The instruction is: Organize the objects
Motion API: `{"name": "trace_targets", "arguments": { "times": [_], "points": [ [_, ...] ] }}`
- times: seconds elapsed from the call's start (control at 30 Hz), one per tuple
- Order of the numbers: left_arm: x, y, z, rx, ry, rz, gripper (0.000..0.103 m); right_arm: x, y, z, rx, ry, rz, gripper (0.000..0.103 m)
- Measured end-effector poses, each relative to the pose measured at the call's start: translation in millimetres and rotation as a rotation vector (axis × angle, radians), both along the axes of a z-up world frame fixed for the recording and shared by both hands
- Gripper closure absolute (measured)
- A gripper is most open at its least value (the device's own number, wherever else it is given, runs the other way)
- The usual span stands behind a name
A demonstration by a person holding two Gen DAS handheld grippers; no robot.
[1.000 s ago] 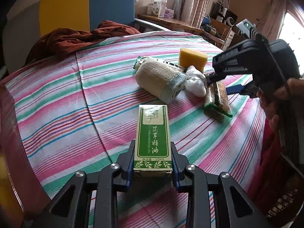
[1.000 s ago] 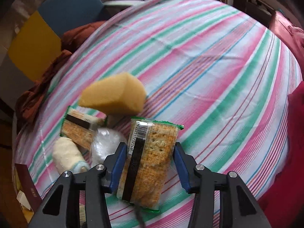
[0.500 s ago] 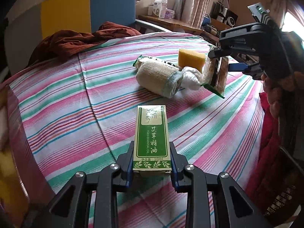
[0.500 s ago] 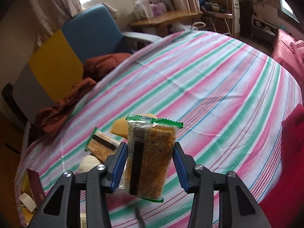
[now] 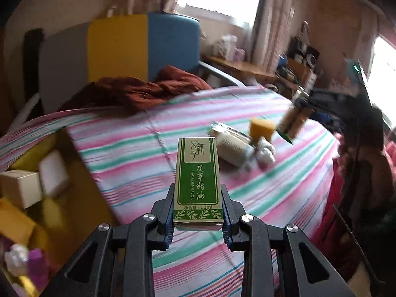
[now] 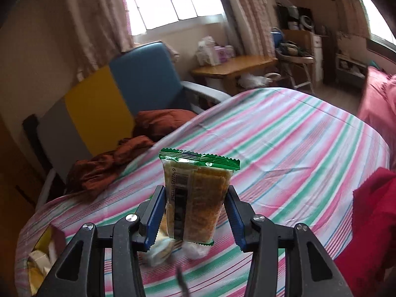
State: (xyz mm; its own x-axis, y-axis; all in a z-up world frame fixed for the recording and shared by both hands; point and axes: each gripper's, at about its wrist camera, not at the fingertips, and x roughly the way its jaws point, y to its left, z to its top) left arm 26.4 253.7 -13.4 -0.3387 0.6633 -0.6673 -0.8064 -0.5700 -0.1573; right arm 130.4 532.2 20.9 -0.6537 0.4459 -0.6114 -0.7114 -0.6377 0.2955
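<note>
Essential-oil box (image 5: pixel 197 180) in left claw (image 5: pixel 198 219), cracker packet (image 6: pixel 196 195) in right claw (image 6: pixel 195 219), above striped bedspread (image 5: pixel 138 153)

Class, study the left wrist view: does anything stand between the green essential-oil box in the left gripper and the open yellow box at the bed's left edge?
Nothing visible does. The green essential-oil box is clamped in the left gripper; only striped bedsheet separates it from the yellow box.
</note>
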Motion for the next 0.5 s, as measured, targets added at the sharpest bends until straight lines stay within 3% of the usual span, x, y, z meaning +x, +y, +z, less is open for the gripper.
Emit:
{"name": "trace_targets", "arguments": {
  "times": [0.3,0.5],
  "points": [
    [-41,-75,8,0.038,-0.03,0.219,0.072,-39,-67,25,0.003,0.024,0.276,0.055],
    [-63,-116,6,0.043,-0.047,0.357,0.072,-73,-123,19,-0.038,-0.009,0.499,0.055]
  ]
}}
